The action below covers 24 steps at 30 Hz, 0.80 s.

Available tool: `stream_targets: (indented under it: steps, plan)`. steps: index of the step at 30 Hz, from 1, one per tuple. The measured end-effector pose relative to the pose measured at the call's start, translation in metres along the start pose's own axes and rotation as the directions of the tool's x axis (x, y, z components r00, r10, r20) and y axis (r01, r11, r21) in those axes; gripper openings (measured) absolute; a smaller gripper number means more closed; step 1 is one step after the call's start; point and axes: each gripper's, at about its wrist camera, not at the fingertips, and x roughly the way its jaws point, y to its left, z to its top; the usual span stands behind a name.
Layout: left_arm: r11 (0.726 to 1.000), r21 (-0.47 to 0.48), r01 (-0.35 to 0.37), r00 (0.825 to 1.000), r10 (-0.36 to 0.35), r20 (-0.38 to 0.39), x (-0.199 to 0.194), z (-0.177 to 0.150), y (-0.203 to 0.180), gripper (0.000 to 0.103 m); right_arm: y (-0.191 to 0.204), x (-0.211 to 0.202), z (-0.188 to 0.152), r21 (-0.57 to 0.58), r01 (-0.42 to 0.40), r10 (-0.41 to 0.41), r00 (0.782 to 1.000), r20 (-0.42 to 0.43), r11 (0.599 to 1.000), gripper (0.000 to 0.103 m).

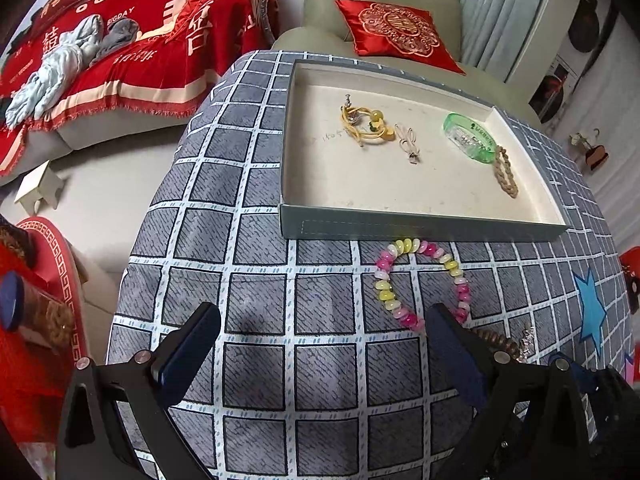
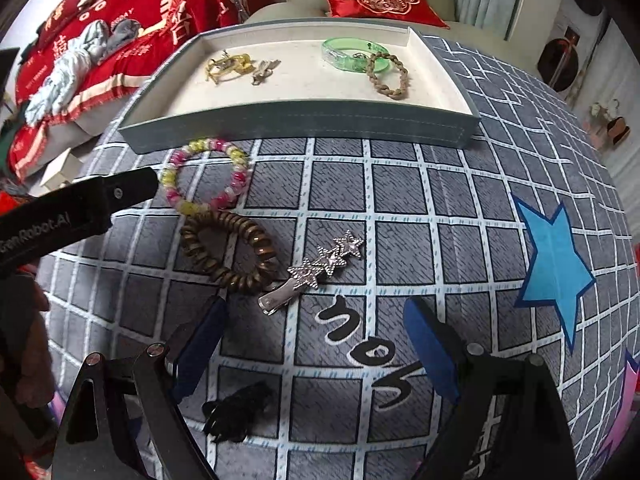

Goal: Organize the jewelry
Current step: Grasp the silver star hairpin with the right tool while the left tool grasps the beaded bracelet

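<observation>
a table with a grey checked cloth [image 1: 260,292] has a flat tray [image 1: 420,226] on its far side. in the tray, on the left, lies a yellow cord bracelet [image 1: 362,122] with a small silver clip [image 1: 408,142] just beside it. on the right side of the tray a green bangle [image 1: 470,136] touches a tan braided bracelet [image 1: 505,172].

on the cloth, just in front of the tray's near wall, lies a pink and yellow bead bracelet [image 1: 420,282]. nearer still is a brown coiled bracelet [image 2: 230,252], touching the bead one. right beside it lies a silver star hair clip [image 2: 316,274], with its stars pointing far and right. a small black thing [image 2: 236,410] sits on the cloth very near the right wrist camera – it is too dark to tell what it is.

the left gripper [image 1: 324,330] hangs low over the cloth with its two fingers wide apart and nothing between them. its right finger [image 1: 448,336] is close to the near edge of the bead bracelet; in the right wrist view this finger shows as a black bar next to the bracelet's left side.

the right gripper [image 2: 316,328] also has its fingers spread wide, holding nothing. the flat end of the star hair clip lies just ahead of the gap, and the brown coiled bracelet is close to its left finger [image 2: 204,336].

a blue star [image 2: 554,264] is printed on the cloth at the right. far off are a red blanket [image 1: 132,36] and a red cushion [image 1: 396,32] on a sofa.
</observation>
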Motion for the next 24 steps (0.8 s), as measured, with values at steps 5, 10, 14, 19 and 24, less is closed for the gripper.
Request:
stream_targets:
  steps: [5, 10, 14, 19, 24]
  plan:
    - [1.000, -0.016, -0.017, 1.000, 0.016, -0.017, 0.007, 0.001, -0.002, 0.103, -0.004, 0.002, 0.002, 0.020, 0.034, -0.035, 0.999, 0.029, 0.999, 0.090]
    - [0.999, -0.035, -0.020, 0.999, 0.019, -0.036, 0.013, 0.000, -0.005, 0.103, -0.011, 0.002, 0.006, 0.033, 0.047, -0.049, 0.997, 0.057, 0.998, 0.075]
    - [0.999, -0.043, -0.027, 0.999, 0.025, -0.049, 0.018, 0.001, -0.010, 0.103, -0.021, -0.001, 0.011, 0.061, 0.052, -0.056, 0.996, 0.067, 0.997, 0.052]
    - [0.998, -0.039, -0.057, 0.997, 0.055, -0.053, 0.020, 0.001, -0.016, 0.103, -0.028, -0.002, 0.013, 0.069, 0.047, -0.052, 0.996, 0.076, 0.997, 0.021]
    - [0.997, -0.016, -0.071, 0.996, 0.070, -0.047, 0.018, -0.001, -0.023, 0.103, -0.035, -0.004, 0.010, 0.074, 0.022, -0.027, 0.997, 0.078, 0.997, 0.018]
